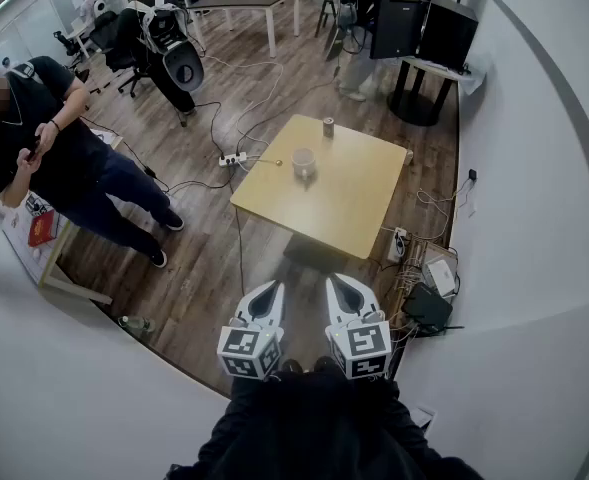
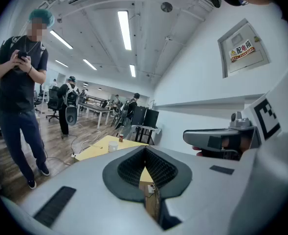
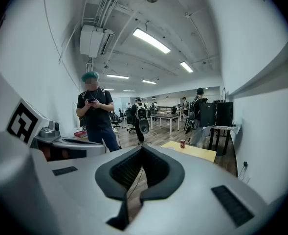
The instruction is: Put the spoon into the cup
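A white cup (image 1: 304, 161) stands near the middle of a square yellow table (image 1: 344, 198), well ahead of both grippers. The thin spoon (image 1: 265, 162) lies on the table left of the cup. A small red can (image 1: 328, 126) stands behind it. My left gripper (image 1: 272, 289) and right gripper (image 1: 335, 281) hang side by side over the wooden floor, short of the table, both shut and empty. The left gripper view has its closed jaw tips (image 2: 144, 148) below the cup (image 2: 113, 145) and can (image 2: 121, 137). In the right gripper view the closed tips (image 3: 142, 147) sit left of the can (image 3: 182, 143).
A person (image 1: 64, 158) stands left of the table, looking at a phone. A power strip (image 1: 234, 158) and cables lie on the floor by the table's left corner. Another strip (image 1: 397, 243) and boxes lie by the right wall. Office chairs and desks stand behind.
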A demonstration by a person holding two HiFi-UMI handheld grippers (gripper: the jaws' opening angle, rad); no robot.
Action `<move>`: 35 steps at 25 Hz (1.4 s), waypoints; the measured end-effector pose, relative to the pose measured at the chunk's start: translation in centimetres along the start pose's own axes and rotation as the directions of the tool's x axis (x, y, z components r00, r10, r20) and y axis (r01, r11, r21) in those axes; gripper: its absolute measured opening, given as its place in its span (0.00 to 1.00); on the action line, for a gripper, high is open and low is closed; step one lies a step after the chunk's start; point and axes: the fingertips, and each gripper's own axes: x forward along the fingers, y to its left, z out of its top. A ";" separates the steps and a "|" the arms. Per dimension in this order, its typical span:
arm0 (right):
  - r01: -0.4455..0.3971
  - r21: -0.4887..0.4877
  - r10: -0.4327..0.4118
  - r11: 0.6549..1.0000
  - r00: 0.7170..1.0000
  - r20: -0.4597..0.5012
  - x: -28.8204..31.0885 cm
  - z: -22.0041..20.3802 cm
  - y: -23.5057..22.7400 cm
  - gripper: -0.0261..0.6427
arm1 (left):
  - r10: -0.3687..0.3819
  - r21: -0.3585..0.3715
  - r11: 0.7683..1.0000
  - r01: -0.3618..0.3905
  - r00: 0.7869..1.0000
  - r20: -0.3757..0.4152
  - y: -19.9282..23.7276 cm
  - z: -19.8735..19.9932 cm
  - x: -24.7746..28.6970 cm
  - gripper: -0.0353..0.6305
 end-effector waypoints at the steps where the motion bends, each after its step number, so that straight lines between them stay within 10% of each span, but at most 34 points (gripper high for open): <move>1: -0.001 -0.002 0.001 1.000 1.000 0.001 0.1 0.2 0.0 0.07 | 0.001 -0.001 1.000 -0.001 1.000 0.002 0.1 0.1 0.1 0.10; 35: -0.117 0.040 0.120 0.992 0.989 -0.087 4.9 -2.8 10.4 0.07 | 0.071 -0.110 0.991 -0.074 0.997 -0.033 11.0 -3.0 -5.8 0.10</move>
